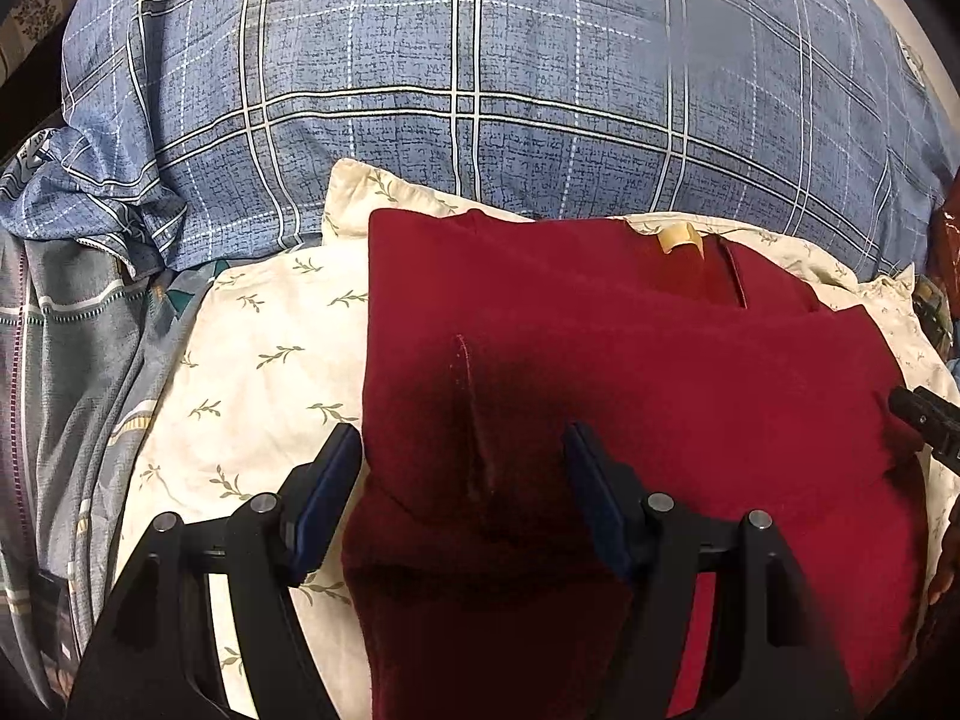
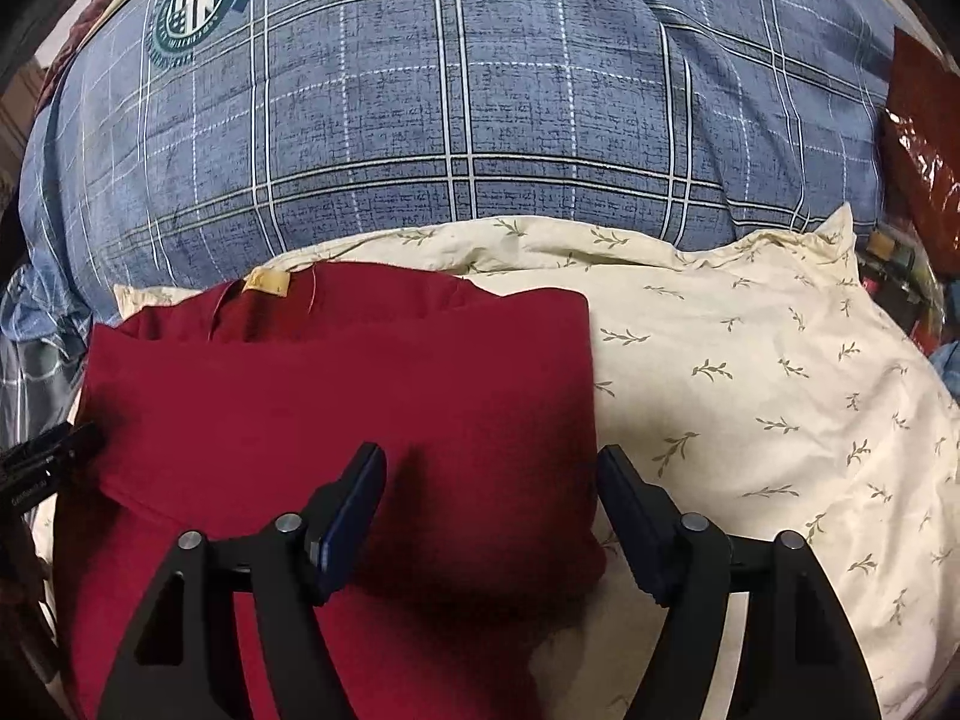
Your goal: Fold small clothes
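Only from the right gripper (image 2: 489, 462), a round crest (image 2: 201, 0) on the blue quilt (image 2: 480, 120).

Matt red cloth garment (image 1: 630, 372) on printed cotton pillowcase (image 1: 264, 360)

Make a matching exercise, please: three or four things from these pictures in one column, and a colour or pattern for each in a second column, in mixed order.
Things:
1. folded garment
2. pillow under the garment
3. quilt behind the pillow
4. tag at the garment's far edge

Colours or patterns:
A. blue with white check lines
B. pale yellow, plain
C. dark red
D. cream with small green sprigs

Pairs: 1-C, 2-D, 3-A, 4-B
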The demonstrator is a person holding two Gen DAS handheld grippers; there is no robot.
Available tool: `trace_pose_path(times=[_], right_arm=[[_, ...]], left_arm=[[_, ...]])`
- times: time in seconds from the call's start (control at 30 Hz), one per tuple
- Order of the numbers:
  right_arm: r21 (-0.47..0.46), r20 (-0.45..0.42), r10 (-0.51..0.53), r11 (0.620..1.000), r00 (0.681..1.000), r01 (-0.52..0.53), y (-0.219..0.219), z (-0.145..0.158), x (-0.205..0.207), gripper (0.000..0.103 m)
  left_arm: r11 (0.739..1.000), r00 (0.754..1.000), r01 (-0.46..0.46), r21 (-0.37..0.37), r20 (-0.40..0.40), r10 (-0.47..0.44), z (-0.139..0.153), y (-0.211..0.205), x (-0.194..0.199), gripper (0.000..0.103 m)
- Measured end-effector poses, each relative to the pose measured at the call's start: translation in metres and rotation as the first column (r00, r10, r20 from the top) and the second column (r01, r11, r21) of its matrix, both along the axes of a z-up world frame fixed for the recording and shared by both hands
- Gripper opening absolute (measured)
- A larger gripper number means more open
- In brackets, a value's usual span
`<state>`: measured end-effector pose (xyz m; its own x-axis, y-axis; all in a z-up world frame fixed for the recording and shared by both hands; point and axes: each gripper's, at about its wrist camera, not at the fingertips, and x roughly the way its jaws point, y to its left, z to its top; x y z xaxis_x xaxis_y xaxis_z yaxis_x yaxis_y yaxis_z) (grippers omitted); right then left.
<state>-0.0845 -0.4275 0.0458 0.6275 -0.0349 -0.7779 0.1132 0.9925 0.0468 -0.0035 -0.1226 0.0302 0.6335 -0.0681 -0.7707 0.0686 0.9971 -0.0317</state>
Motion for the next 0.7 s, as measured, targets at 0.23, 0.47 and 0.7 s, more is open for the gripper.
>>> trace_pose_path(times=[0.23,0.47,0.7], right_arm=[[-0.014,-0.042,-0.041,0.999,0.998,0.040,-0.007,-0.009,0.002,0.076],[0.074,-0.076,-0.032,0.997,0.997,0.037,-0.013,-0.018,0.003,0.069],[0.009,-0.020,-0.018,1.000,1.000,0.018,-0.008,0.001,-0.007,0.013]], left_arm=[[1.000,1.000,0.000,0.013,0.001,0.000,-0.001,-0.001,0.000,0.070],[1.000,1.000,-0.007,-0.001,-0.005,0.007,-0.003,0.001,0.001,0.071],[1.000,1.000,-0.006,-0.002,-0.008,0.006,-0.003,0.001,0.000,0.071]])
